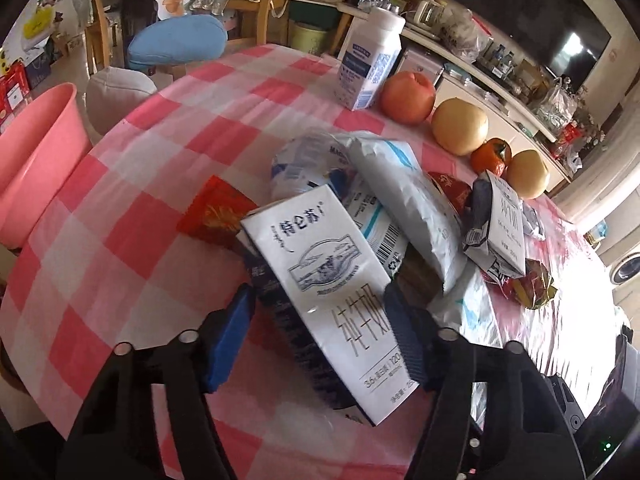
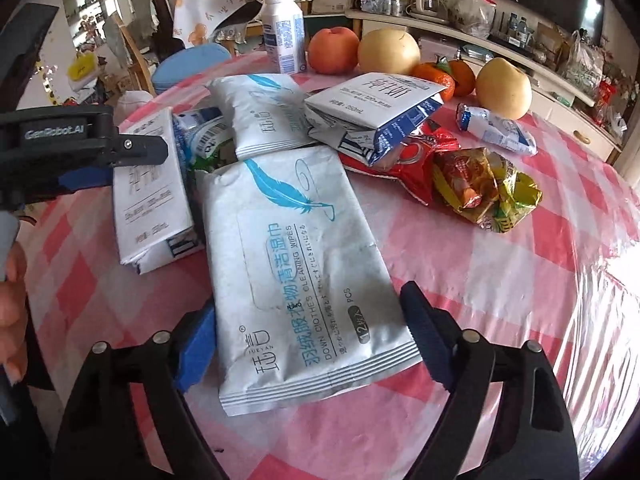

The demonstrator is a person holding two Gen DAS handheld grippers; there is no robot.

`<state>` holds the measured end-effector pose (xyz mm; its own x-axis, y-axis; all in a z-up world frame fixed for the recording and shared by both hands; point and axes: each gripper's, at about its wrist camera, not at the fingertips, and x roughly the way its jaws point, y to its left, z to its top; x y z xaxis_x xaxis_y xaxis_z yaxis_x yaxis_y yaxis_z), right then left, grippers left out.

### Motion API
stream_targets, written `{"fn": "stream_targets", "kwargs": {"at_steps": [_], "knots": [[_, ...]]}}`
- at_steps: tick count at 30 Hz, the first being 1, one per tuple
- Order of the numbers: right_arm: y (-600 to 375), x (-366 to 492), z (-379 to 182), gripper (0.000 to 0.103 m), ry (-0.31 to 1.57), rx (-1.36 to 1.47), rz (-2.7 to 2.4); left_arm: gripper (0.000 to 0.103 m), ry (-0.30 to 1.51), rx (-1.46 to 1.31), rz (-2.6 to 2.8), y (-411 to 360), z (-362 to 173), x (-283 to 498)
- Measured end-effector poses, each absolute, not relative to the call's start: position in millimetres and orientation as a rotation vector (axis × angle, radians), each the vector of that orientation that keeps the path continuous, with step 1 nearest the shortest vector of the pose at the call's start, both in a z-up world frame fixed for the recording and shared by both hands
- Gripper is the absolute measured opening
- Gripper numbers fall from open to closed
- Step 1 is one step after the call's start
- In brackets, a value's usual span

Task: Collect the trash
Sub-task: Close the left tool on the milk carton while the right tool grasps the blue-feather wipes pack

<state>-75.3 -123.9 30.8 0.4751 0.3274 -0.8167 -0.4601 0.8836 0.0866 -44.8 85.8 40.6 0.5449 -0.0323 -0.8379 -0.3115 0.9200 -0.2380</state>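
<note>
Trash is heaped at the middle of a table (image 2: 500, 280) covered in a pink-and-white checked cloth. The left hand-held gripper (image 1: 320, 320) is set astride a white milk carton (image 1: 332, 280) at the near edge of the heap; the right pad appears to touch the carton, a narrow gap is seen at the left pad, and a firm grasp cannot be confirmed. The right hand-held gripper (image 2: 308, 332) is set astride a white wet-wipes pack (image 2: 296, 256) with a blue feather print; its left pad meets the pack edge and its right pad is just beside the other edge, so it is not clenched. A pink basin (image 1: 36, 152) is seen beyond the table's left edge.
</note>
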Motion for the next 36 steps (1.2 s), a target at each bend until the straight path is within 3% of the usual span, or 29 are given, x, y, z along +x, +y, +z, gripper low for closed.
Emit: {"fn": "stream_targets", "kwargs": {"at_steps": [7, 18, 20, 22, 28, 36], "knots": [[-122, -84, 34, 0.079, 0.951, -0.134, 0.492, 0.04, 0.956, -0.428, 0.134, 112, 42, -50], [-114, -104, 40, 0.068, 0.904, -0.147, 0.445, 0.035, 0.922, -0.503, 0.005, 131, 33, -61], [-112, -106, 40, 0.068, 0.901, -0.155, 0.433, 0.044, 0.922, -0.497, 0.011, 132, 30, -63], [-110, -110, 40, 0.067, 0.898, -0.164, 0.422, 0.074, 0.954, -0.482, 0.035, 131, 29, -62], [-108, -120, 48, 0.067, 0.867, -0.156, 0.399, 0.082, 0.965, -0.459, 0.062, 115, 33, -59], [-125, -125, 53, 0.067, 0.854, -0.129, 0.353, 0.083, 0.999, -0.402, 0.176, 87, 30, -39]]}}
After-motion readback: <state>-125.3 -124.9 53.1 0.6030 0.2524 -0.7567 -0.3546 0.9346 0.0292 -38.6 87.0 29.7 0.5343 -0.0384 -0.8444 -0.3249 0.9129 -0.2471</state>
